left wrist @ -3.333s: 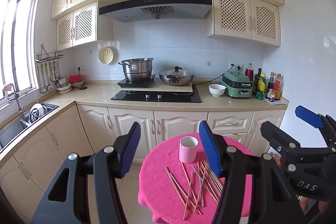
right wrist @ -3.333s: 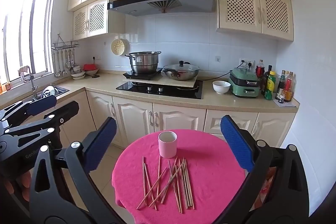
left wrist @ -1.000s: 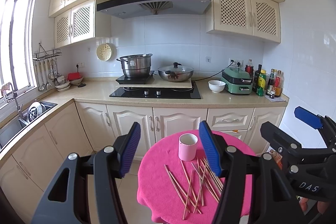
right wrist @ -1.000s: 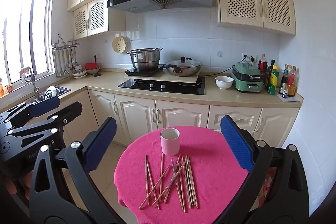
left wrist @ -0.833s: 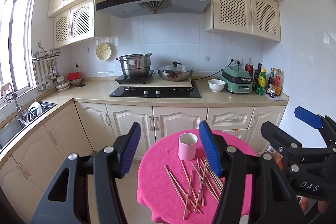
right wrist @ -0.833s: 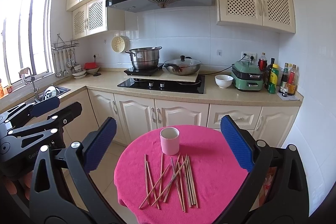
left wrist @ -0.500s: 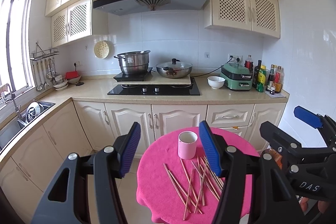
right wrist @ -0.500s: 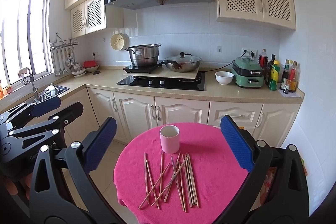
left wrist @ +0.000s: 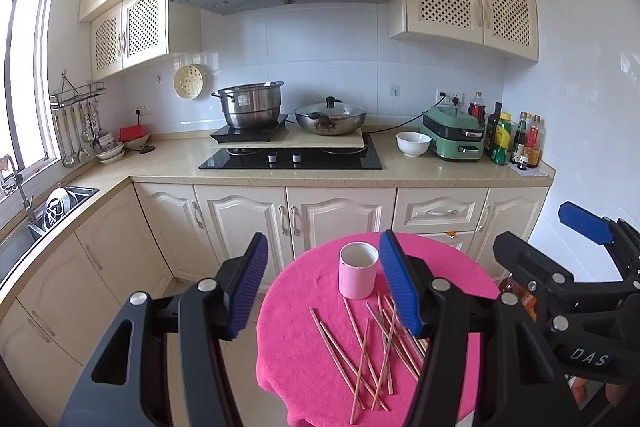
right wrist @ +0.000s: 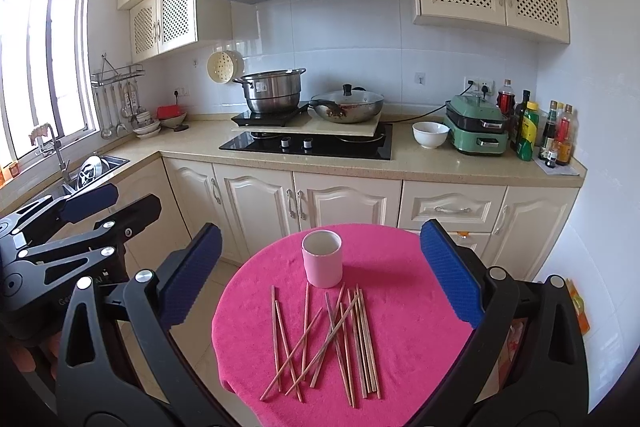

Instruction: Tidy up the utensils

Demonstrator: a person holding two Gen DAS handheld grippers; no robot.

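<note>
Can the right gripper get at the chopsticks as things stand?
Probably yes. The right gripper is open and empty, the chopsticks lie loose on the pink tablecloth ahead of it, and only the pink cup stands behind them.

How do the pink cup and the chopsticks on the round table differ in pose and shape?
The pink cup stands upright with its mouth open upward, while the chopsticks lie flat on the pink tablecloth. The cup is one short, wide cylinder; the chopsticks are many thin, long sticks, some crossing each other. The cup stands at the far side, the chopsticks nearer the grippers. Both rest on the same table, ungripped.
</note>
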